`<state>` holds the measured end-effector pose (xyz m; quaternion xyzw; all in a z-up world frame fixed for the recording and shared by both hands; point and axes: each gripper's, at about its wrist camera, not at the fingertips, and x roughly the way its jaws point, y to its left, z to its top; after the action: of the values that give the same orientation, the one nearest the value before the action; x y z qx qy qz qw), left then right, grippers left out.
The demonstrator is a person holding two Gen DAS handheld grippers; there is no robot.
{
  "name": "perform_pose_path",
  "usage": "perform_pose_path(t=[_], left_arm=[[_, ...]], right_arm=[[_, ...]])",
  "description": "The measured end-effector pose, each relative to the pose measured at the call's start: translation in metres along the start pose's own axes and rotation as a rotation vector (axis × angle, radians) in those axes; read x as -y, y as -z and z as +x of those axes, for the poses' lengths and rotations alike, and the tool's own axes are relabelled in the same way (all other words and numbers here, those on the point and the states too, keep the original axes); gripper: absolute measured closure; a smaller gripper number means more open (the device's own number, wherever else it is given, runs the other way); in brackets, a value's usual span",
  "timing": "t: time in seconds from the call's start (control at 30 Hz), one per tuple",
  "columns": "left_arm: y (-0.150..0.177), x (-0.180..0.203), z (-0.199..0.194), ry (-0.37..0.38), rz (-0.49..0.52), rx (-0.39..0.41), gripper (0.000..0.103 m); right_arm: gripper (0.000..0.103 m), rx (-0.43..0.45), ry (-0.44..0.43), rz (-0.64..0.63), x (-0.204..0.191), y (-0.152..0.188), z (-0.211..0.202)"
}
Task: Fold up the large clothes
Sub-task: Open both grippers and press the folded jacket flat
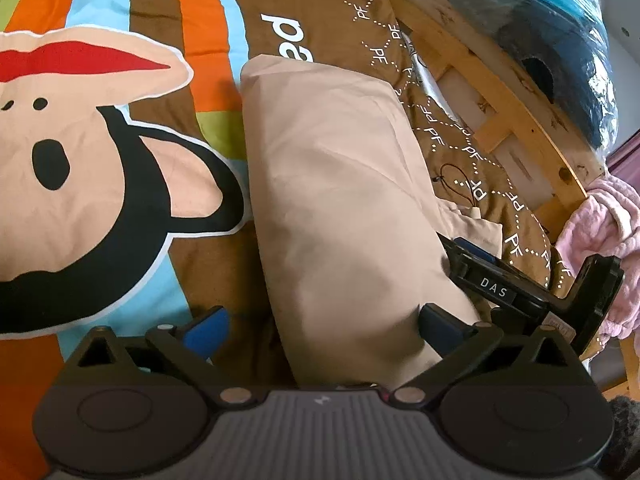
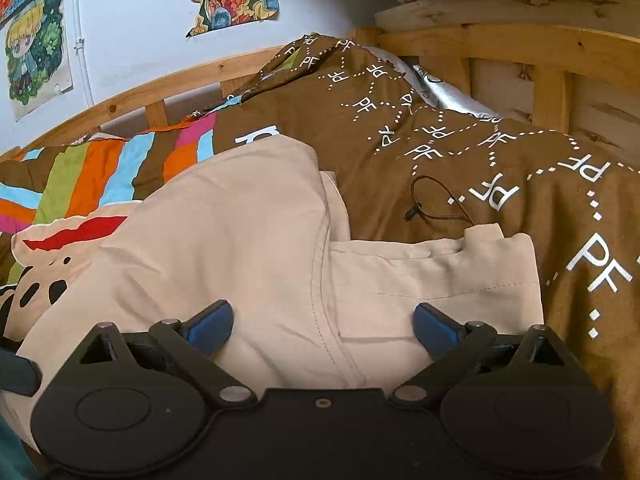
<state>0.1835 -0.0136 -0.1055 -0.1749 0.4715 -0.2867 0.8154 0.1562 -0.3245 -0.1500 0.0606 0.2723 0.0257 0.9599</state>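
Observation:
A beige garment point(image 1: 340, 184) lies folded into a long strip on the bed, running away from me. My left gripper point(image 1: 322, 330) is open just above its near end, one blue pad point(image 1: 208, 328) off the cloth to the left and the other against the fold's right side. The right gripper point(image 1: 496, 288) sits at the strip's right edge. In the right wrist view the beige garment point(image 2: 240, 240) fills the middle, a stitched seam curving down it. My right gripper point(image 2: 324, 326) hangs open over it, holding nothing.
A colourful bedspread point(image 1: 100, 160) with a cartoon face and brown PF-patterned part point(image 2: 460, 152) covers the bed. A black drawstring cord point(image 2: 432, 208) lies beside the garment. The wooden bed frame point(image 2: 500, 48) borders the far side. A pink blanket point(image 1: 600, 232) and plastic-wrapped bundle point(image 1: 560, 40) sit right.

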Motion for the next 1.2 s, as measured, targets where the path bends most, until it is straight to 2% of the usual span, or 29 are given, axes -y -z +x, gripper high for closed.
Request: perform_pose_path(t=[0.37, 1.03, 1.2], left_arm=[[0.001, 0.002, -0.001, -0.009, 0.02, 0.015, 0.0], [0.0, 0.002, 0.0, -0.009, 0.017, 0.012, 0.0], [0.0, 0.001, -0.003, 0.003, 0.02, 0.029, 0.001]], right_arm=[[0.001, 0.013, 0.003, 0.024, 0.003, 0.004, 0.0], [0.001, 0.021, 0.02, 0.032, 0.002, 0.006, -0.002], [0.001, 0.034, 0.018, 0.033, 0.004, 0.001, -0.017]])
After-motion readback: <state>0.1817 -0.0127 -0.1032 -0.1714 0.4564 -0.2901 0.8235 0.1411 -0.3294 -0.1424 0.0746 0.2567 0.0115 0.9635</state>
